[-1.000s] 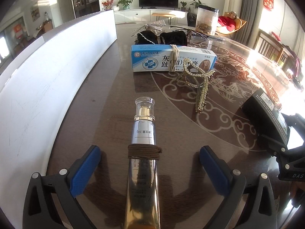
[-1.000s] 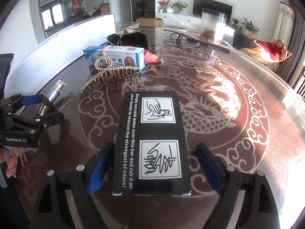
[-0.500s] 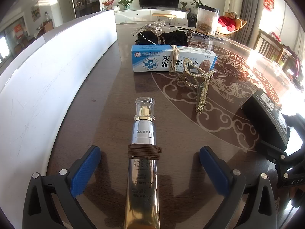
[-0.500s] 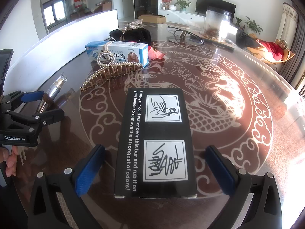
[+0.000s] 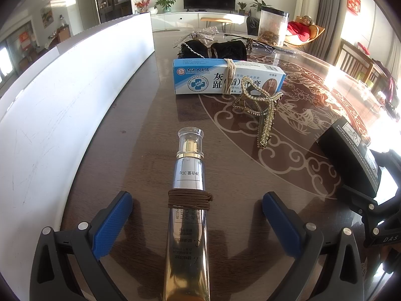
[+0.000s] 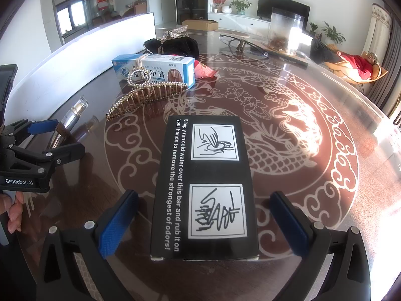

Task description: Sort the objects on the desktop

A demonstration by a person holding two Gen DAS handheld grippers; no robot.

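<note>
Your left gripper point(image 5: 196, 215) and your right gripper point(image 6: 204, 215) look alike: black plastic frames with triangular cut-outs, each finger ending in a blue pad point(image 5: 111, 222) of fine knurled texture. Round silver screws point(image 5: 82, 225) sit at the finger joints. Seen from the right wrist camera, the left unit's black body carries white "GenRobot.AI" lettering point(image 6: 18, 181). From the left wrist camera, the right unit shows white "DAS" letters point(image 5: 388, 238) on its side.

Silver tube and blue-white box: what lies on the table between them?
Nothing: in the left wrist view, only bare table lies between the silver tube and the blue-white box; the hair clip sits off to the right.
</note>
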